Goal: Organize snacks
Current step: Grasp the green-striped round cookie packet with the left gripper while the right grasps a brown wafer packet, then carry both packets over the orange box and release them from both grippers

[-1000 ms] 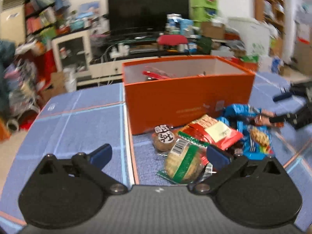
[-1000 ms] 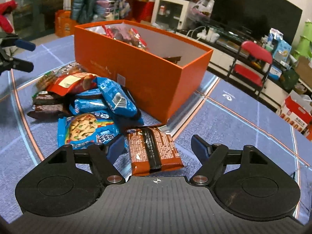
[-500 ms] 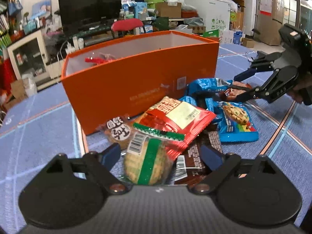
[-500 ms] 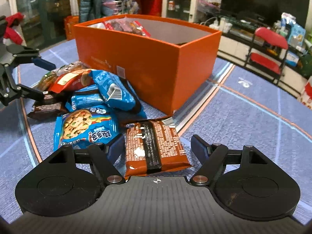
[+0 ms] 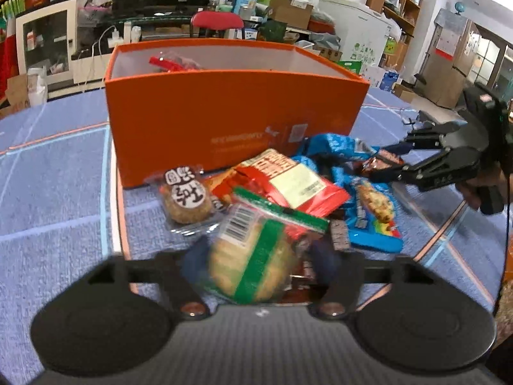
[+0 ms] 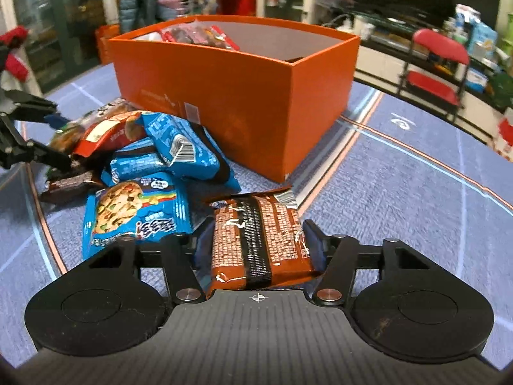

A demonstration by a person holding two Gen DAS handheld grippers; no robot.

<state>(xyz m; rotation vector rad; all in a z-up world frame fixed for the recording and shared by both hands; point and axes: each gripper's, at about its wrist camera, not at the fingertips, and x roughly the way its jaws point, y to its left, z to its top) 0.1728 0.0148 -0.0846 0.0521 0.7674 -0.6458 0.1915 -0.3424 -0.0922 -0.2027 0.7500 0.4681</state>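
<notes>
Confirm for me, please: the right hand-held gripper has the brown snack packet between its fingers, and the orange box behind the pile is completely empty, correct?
Not quite: the orange box is not empty. The right wrist view shows red-wrapped snacks already inside it at its far end. The rest holds: the right hand-held gripper is closing with the brown snack packet between its fingers.

Snack pile (image 6: pixel 154 166) lies on table mat (image 6: pixel 400 192) in front of box (image 6: pixel 243 96); more snack packets (image 6: pixel 198 33) inside box; chair (image 6: pixel 439 61) behind.
</notes>
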